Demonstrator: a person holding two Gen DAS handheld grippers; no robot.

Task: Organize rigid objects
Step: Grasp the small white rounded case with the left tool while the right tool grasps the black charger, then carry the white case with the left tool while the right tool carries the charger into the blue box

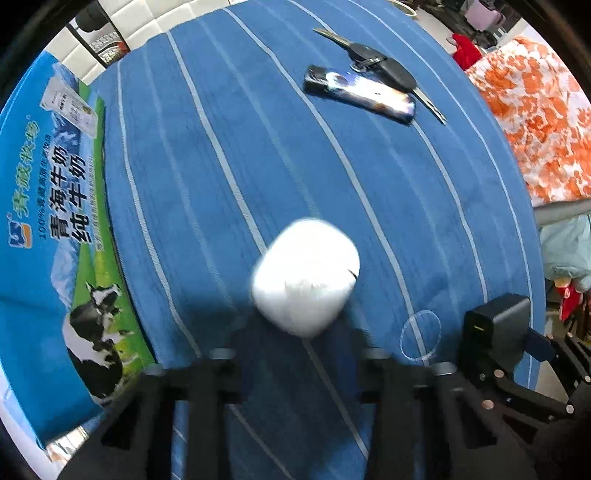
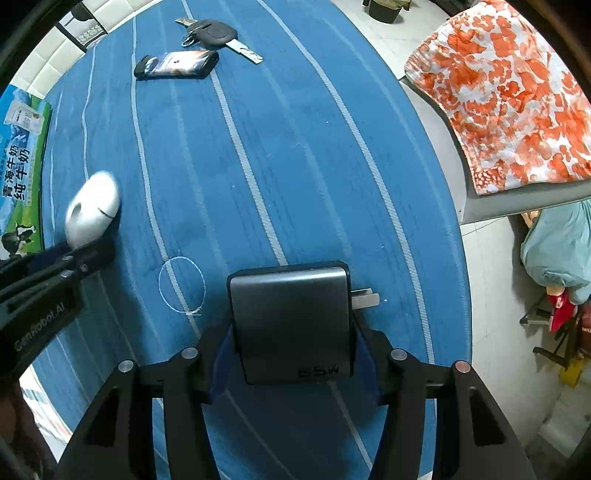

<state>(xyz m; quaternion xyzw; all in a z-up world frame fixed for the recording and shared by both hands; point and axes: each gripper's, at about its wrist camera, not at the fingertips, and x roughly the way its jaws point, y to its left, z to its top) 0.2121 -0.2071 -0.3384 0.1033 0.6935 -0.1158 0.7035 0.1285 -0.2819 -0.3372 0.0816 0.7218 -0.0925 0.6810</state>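
R gripper (image 2: 291, 354) pinches a boxy matte-grey charger (image 2: 290, 317), prongs at 3 o'clock, over ribbed blue cloth (image 2: 295, 166). L gripper (image 1: 299, 354) spread; blurred, rounded white case (image 1: 306, 275) just ahead. Phone (image 2: 176, 64), keys (image 2: 214, 35) at 11.

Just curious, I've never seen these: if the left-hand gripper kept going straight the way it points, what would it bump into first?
Probably the white rounded plastic case, lying blurred just ahead of the left gripper, whose jaws stand open. Beyond it there is only the blue striped cloth; depth is hard to judge.
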